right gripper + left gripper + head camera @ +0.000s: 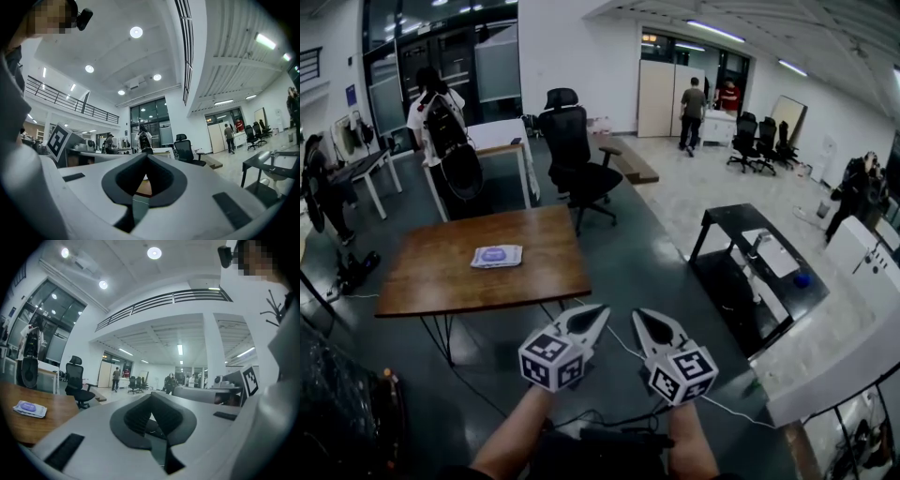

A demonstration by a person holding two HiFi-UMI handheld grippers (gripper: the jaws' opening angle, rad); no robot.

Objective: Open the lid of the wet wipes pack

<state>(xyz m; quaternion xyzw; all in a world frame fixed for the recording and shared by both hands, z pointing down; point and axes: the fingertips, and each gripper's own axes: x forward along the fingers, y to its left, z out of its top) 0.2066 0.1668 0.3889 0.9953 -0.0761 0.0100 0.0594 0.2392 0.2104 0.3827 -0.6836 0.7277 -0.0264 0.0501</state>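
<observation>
The left claw (602,311) is held shut, its two dark pads brought together at the tips, and nothing is gripped between them. The right claw (639,319) is likewise closed and empty, with its tips met. Both are pointed level and forward, side by side and just apart. Each is carried on a bare forearm (511,441) at the bottom of the head view, and a marker cube (551,361) is fixed behind each pair of jaws. Beneath them only dark floor (628,267) is seen, crossed by a white cable (623,347).

Ahead and to the left, a brown worktop (431,281) is stood on thin black legs. The pack (497,256) is laid flat near the middle of it, well apart from both claws and touched by neither. A purple patch is shown on its top face. In the left gripper view the pack is seen low at the left edge, resting on the wood; in the right gripper view it cannot be made out.

Beyond the worktop a black chair (577,159) is placed, and further back a person with a dark backpack (436,117) is seen standing. To the right a black table (741,225) is set on paler floor.
</observation>
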